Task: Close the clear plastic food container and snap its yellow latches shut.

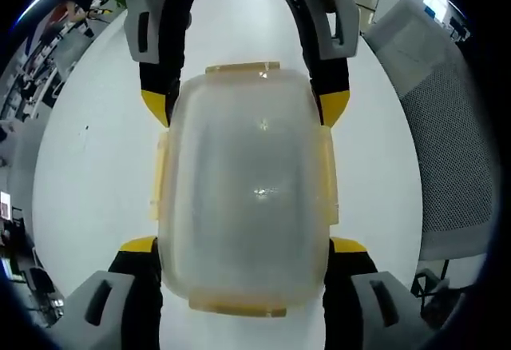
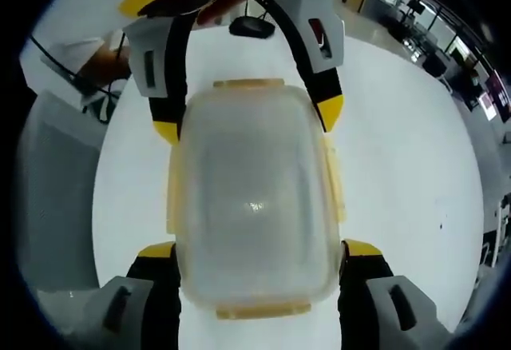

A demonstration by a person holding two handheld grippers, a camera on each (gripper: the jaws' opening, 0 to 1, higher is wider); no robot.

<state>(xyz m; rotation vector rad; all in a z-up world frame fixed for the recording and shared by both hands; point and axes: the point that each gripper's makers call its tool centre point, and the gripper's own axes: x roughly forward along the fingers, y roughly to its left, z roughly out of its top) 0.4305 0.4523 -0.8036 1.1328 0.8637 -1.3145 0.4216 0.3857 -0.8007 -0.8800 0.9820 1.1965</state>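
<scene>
So the container sits in the middle of a plain white tabletop, with bare surface all round it on both long sides. In the left gripper view the tabletop's right edge curves down past a grey mesh chair, which stands just off that side. In the right gripper view the same chair shows on the left, and on the right the tabletop runs out wide to its edge with office clutter beyond.

The container is a clear, frosty-looking plastic box with its lid lying on top. The yellow latches show at all four sides: one at the far end, one at the near end, and one along each long side, translucent and pale. Whether any are actually snapped down, I can't tell.

The left gripper has its jaws spread wide, one yellow tip on each side of the box's near end, right against the walls. The right gripper is likewise wide apart, straddling the opposite end. Each one appears at the far end of the other's view, tips beside the corners.

The box hides the tabletop under it and the inner faces of the jaws, so real contact is hard to make out. Nothing shows through the cloudy lid.
</scene>
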